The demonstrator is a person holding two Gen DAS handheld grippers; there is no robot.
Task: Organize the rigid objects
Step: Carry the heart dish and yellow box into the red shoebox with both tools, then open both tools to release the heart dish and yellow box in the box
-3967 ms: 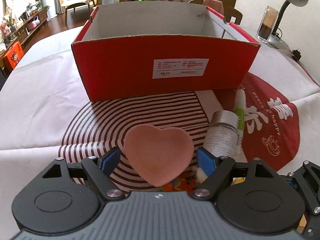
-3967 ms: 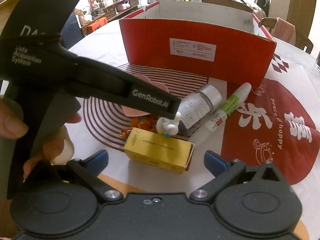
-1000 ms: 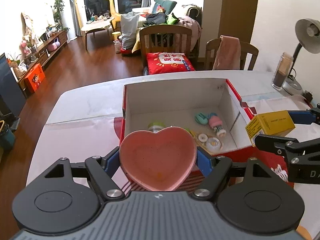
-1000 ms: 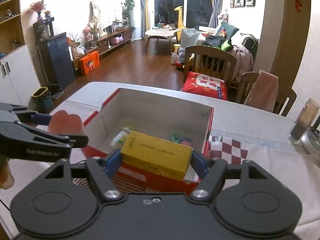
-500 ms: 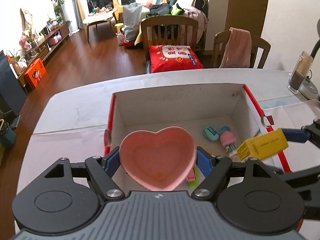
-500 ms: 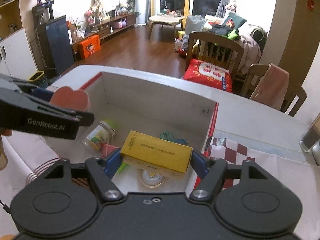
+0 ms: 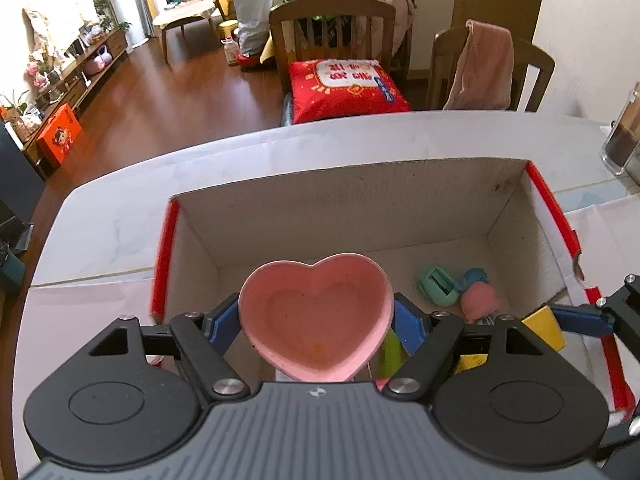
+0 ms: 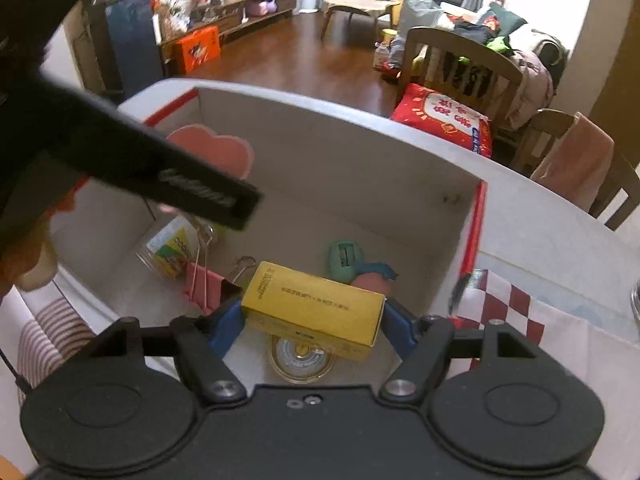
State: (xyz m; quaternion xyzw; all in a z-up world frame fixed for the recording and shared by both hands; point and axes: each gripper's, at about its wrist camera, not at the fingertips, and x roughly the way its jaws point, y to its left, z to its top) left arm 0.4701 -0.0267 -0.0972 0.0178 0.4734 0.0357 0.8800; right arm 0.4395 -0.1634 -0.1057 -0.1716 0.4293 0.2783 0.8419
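My left gripper (image 7: 316, 326) is shut on a pink heart-shaped dish (image 7: 316, 316), held over the left half of the open red shoe box (image 7: 550, 204). In the right wrist view the dish (image 8: 224, 152) shows behind the left gripper's black arm (image 8: 168, 176). My right gripper (image 8: 314, 326) is shut on a yellow carton (image 8: 314, 306), low inside the box (image 8: 474, 224) over its right half. In the left wrist view the carton's end (image 7: 546, 326) peeks out at the right.
On the box floor lie a small jar (image 8: 170, 248), a pink binder clip (image 8: 204, 282), a round tin (image 8: 300, 358), and teal and pink toys (image 7: 460, 288). A glass (image 7: 624, 132) stands on the table to the right. Chairs stand beyond the table.
Both grippers have moved forward and down into the box with their loads. The box rim that was ahead now surrounds them, and the items on its floor look nearer.
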